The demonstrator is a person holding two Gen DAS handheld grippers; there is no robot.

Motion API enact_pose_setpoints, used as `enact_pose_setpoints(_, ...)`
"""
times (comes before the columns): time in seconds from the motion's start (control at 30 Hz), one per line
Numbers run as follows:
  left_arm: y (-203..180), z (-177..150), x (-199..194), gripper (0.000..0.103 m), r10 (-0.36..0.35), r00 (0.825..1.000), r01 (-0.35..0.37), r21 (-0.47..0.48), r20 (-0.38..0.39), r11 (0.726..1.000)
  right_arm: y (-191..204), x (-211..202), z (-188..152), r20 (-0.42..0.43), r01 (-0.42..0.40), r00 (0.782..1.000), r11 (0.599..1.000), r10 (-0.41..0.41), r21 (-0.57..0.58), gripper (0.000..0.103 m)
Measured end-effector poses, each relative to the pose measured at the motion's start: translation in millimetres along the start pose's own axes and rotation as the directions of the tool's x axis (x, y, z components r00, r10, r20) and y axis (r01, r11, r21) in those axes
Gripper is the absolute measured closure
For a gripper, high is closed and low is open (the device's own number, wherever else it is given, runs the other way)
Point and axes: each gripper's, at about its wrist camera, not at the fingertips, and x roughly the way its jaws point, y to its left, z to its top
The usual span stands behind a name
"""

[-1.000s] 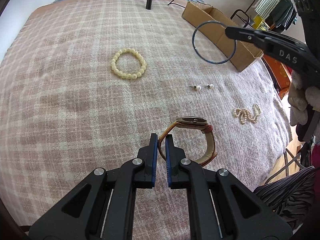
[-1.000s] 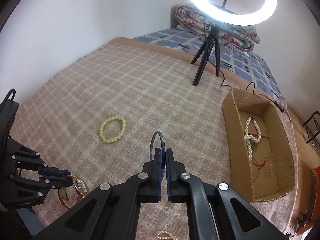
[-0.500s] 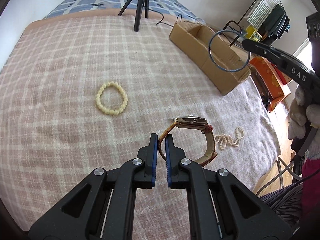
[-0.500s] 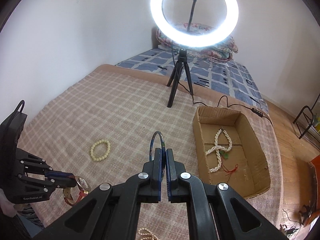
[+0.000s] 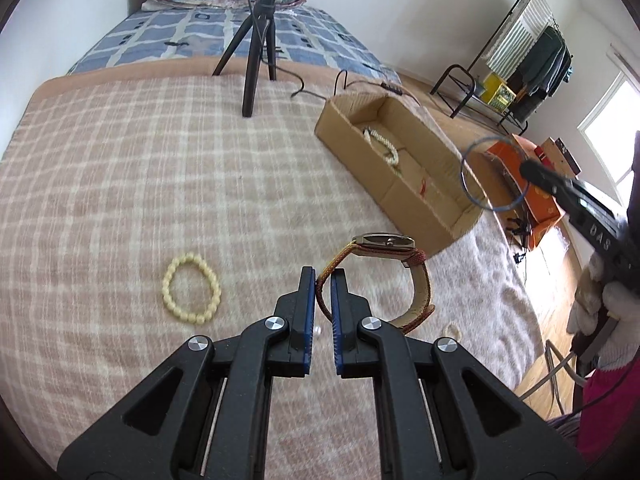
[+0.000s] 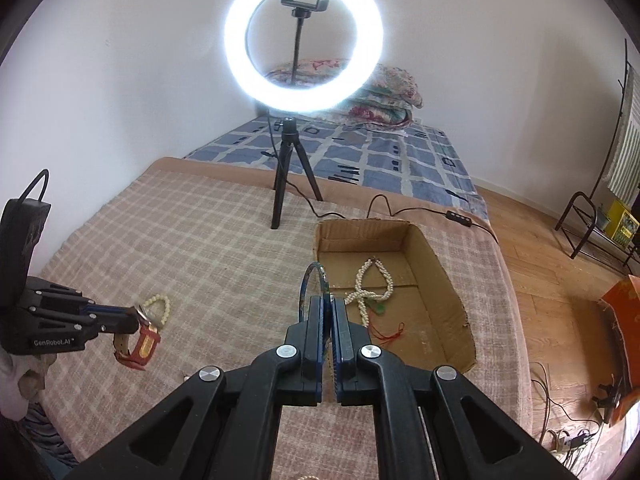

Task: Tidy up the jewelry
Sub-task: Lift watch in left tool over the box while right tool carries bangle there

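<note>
Gripping a watch strap, the left claw hovers while the right claw pinches a blue bangle

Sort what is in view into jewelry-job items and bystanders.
Job: watch in left tool; blue bangle in right tool; yellow bead bracelet; cardboard box; pearl necklace.

Bystanders: ring light, tripod, folded quilt, clothes rack.

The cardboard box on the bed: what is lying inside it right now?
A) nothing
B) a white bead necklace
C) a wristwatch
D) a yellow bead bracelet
B: a white bead necklace lies on the floor of the cardboard box, seen in both wrist views.
</note>
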Motion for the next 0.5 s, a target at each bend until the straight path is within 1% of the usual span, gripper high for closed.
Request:
enact_pose_setpoints(0.17,-12,28,11,0.098,0.005,1.0,-0.005,0.019,0.028,1.0,-20,1,-4,-0.006,0.029,1.0,0.999,-0.029,0.026,0.102)
enact_pose_setpoints(0.5,-39,77,46,0.098,0.016,0.998,-0.02,0.072,0.057,0.997,-57,10,-14,-0.039,0.079,0.996,0.993,-0.076,0.083,0.102)
